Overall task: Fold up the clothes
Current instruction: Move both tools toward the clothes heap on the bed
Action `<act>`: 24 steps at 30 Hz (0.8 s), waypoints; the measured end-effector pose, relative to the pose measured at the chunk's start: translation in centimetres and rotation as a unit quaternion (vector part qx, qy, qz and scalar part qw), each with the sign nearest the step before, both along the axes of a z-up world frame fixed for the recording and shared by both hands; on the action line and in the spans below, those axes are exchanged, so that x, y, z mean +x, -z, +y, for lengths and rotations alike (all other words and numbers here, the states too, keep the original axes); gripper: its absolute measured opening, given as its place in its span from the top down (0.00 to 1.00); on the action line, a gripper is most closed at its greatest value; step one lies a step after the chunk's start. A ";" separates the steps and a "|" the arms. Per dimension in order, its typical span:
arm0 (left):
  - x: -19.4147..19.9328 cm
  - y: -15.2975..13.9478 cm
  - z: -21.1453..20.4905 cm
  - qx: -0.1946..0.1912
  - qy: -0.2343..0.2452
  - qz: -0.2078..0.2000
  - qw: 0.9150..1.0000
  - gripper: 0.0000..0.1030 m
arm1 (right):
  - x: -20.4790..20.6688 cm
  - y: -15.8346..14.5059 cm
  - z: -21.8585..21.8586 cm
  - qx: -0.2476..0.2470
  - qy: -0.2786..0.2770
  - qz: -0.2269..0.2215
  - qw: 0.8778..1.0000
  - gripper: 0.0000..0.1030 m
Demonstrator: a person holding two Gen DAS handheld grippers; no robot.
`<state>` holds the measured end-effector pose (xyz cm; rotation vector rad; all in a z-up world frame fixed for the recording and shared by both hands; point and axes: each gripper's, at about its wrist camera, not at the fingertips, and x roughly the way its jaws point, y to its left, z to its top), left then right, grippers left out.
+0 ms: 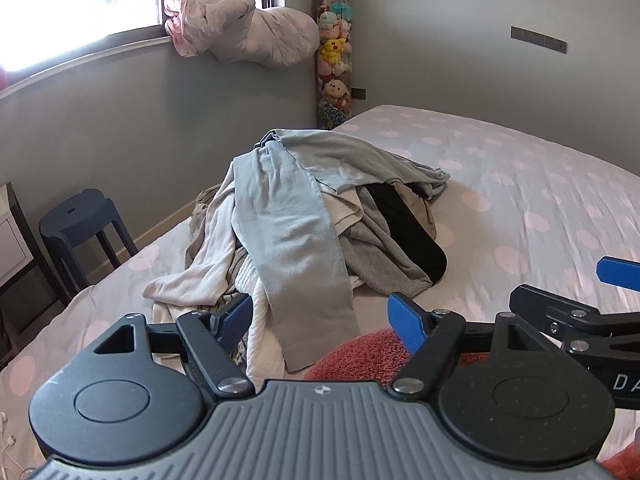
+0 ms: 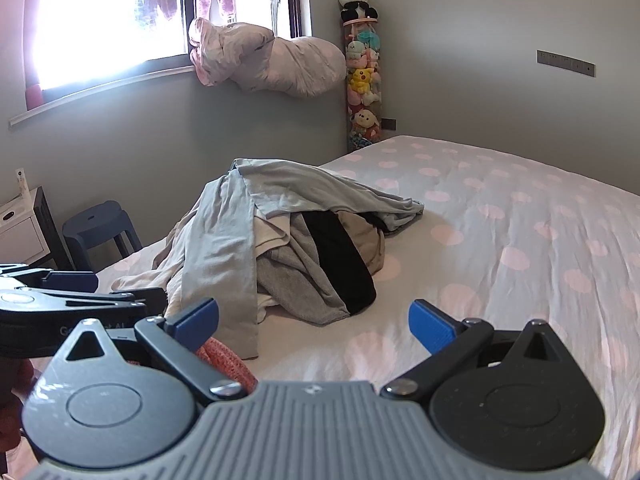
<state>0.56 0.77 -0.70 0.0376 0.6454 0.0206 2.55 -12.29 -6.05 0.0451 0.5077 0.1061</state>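
Note:
A pile of clothes (image 1: 312, 216) lies on the bed, with a light blue garment (image 1: 296, 240) draped over white, grey and black pieces; it also shows in the right wrist view (image 2: 280, 240). A coral red knitted piece (image 1: 368, 354) lies just under my left gripper (image 1: 320, 320), which is open and empty above the pile's near edge. My right gripper (image 2: 314, 320) is open and empty over the bed, right of the pile; the red piece (image 2: 226, 360) sits by its left finger. The right gripper also shows at the right of the left view (image 1: 576, 300).
The bed (image 1: 520, 200) has a grey cover with pink dots. A dark blue stool (image 1: 84, 224) and a white cabinet (image 2: 20, 232) stand left of it. A bundled duvet (image 1: 248, 28) rests on the window sill. A tall tube of plush toys (image 1: 334, 60) stands in the corner.

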 end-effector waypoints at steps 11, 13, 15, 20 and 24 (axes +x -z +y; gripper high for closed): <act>-0.1 -0.1 0.2 -0.007 -0.005 -0.006 1.000 0.39 | 0.1 0.2 0.3 -0.004 -0.004 0.003 1.000 0.01; -0.2 -0.2 0.1 -0.001 -0.003 -0.016 1.000 0.39 | 0.1 0.2 0.3 -0.004 -0.005 0.003 1.000 0.01; -0.2 -0.3 -0.1 0.006 0.003 -0.023 1.000 0.39 | 0.1 0.3 0.3 -0.004 -0.006 0.003 1.000 0.01; -0.4 -0.4 -0.7 0.023 0.018 -0.038 0.999 0.38 | 0.1 0.4 0.5 -0.004 -0.007 0.004 1.000 0.01; -0.4 -0.6 -0.7 0.023 0.017 -0.041 0.999 0.38 | 0.1 0.5 0.5 -0.003 -0.007 0.003 1.000 0.01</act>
